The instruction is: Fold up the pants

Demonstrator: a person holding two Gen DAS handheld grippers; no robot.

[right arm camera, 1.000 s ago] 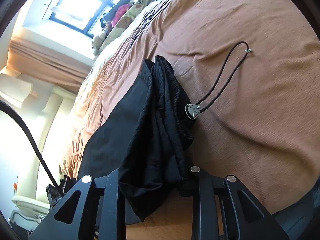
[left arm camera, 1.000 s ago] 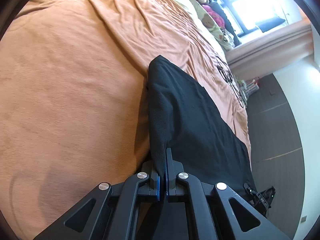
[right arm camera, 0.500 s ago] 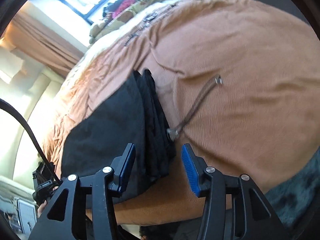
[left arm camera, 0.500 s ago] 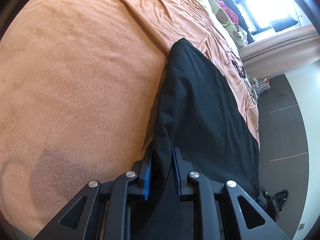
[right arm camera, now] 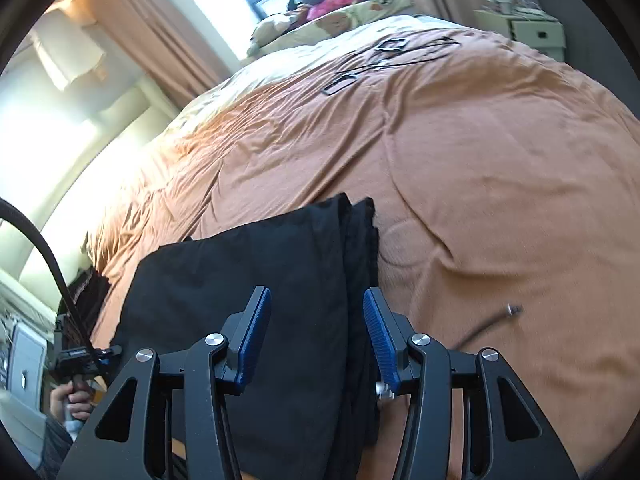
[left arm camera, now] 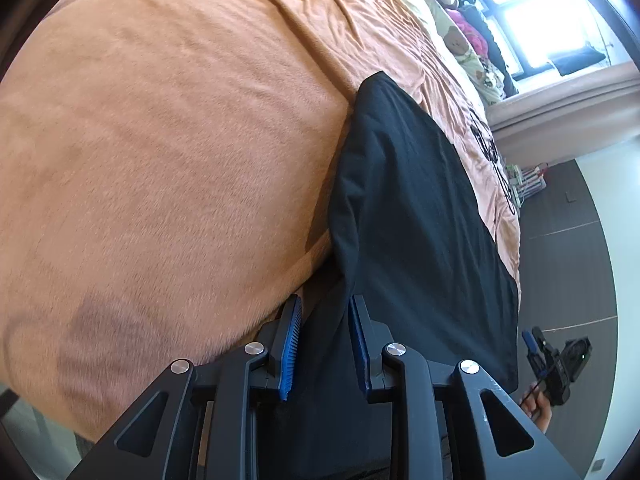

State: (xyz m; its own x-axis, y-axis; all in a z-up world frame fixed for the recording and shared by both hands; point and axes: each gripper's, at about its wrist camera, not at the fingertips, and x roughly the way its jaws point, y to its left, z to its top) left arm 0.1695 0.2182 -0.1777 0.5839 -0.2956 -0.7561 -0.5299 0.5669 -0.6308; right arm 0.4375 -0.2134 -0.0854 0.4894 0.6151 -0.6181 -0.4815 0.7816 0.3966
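Note:
Black pants (left arm camera: 420,220) lie folded lengthwise on the orange bedspread (left arm camera: 180,140), their near end hanging over the bed's edge. My left gripper (left arm camera: 325,302) is at that near end and its jaws are opening. The cloth's edge runs loosely between the blue pads, which do not press on it. My right gripper (right arm camera: 316,294) is open above the other end of the pants (right arm camera: 248,280), straddling the stacked waistband edge. A drawstring cord (right arm camera: 492,320) with a metal tip lies on the bedspread (right arm camera: 500,160) to the right.
Pillows and plush toys (right arm camera: 332,16) are piled under the bright window. Black cables and small frames (right arm camera: 384,46) lie far up the bed. A pale drawer unit (right arm camera: 536,32) stands at the far right. Dark floor (left arm camera: 568,280) runs along the bed.
The left jaws, shut on the pants' edge, have parted and released it. The right gripper let go of the bunched waistband, rose and rolled upright. The pants now lie flat.

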